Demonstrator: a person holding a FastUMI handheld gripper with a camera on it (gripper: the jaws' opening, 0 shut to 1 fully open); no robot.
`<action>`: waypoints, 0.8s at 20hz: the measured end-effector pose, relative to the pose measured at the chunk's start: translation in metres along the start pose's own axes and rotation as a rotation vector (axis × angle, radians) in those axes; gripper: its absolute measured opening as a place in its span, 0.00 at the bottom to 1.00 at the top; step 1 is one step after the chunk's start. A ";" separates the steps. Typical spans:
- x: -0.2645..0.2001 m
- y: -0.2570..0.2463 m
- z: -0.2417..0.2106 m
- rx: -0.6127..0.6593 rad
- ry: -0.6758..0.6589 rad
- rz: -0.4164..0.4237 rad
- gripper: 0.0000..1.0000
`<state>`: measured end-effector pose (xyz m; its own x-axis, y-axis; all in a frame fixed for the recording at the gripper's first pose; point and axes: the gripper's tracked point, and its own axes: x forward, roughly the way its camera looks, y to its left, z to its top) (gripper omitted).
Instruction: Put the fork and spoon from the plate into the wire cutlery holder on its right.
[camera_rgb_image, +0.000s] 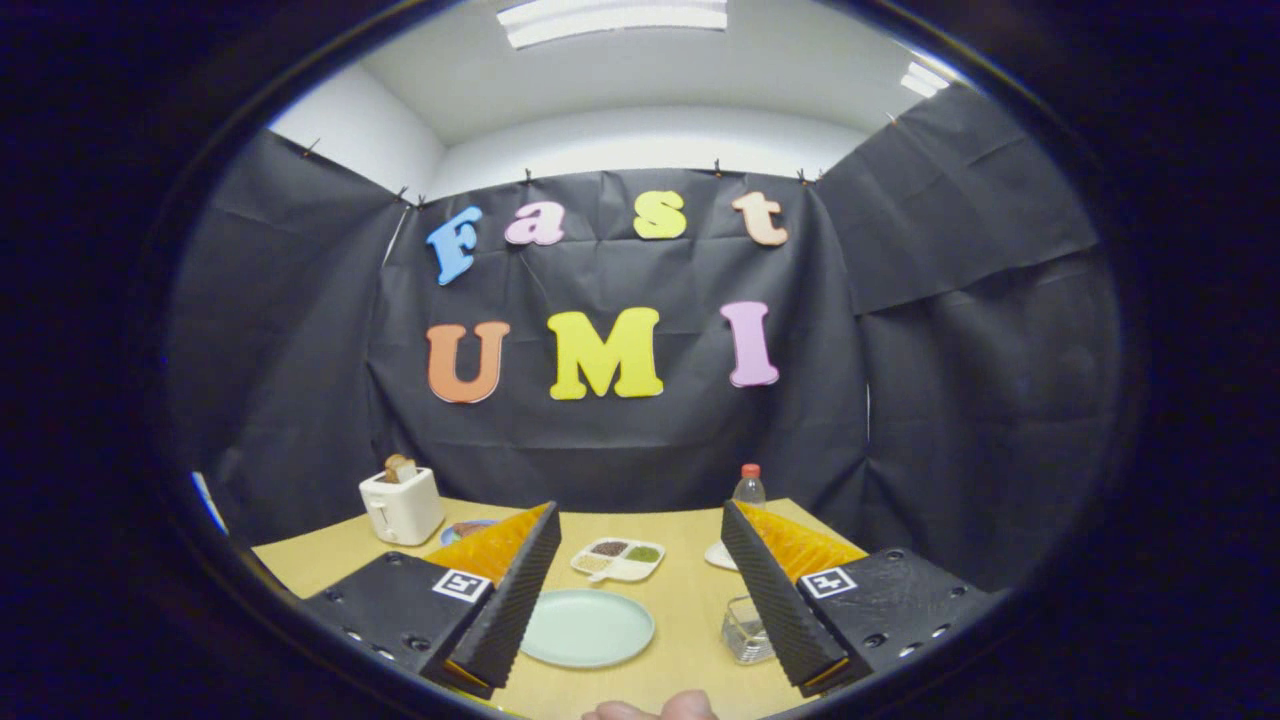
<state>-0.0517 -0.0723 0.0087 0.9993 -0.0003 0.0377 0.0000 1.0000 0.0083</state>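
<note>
Jaws of the gripper (640, 600) stand wide apart, holding nothing, above the plate (586, 627), which looks bare; whether fork and spoon sit in the wire cutlery holder (745, 630) beside it is unclear.

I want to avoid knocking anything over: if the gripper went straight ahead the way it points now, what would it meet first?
The gripper is open, fingers apart above the table. Straight ahead, probably the small divided dish beyond the green plate, though depth is hard to judge.
</note>
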 end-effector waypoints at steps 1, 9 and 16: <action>-0.003 0.011 0.003 0.001 -0.009 0.019 0.98; 0.011 0.042 0.001 0.011 -0.003 0.038 0.97; 0.024 0.076 -0.003 0.071 0.035 0.080 0.97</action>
<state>-0.0280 0.0036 0.0077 0.9967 0.0815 0.0059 -0.0817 0.9937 0.0773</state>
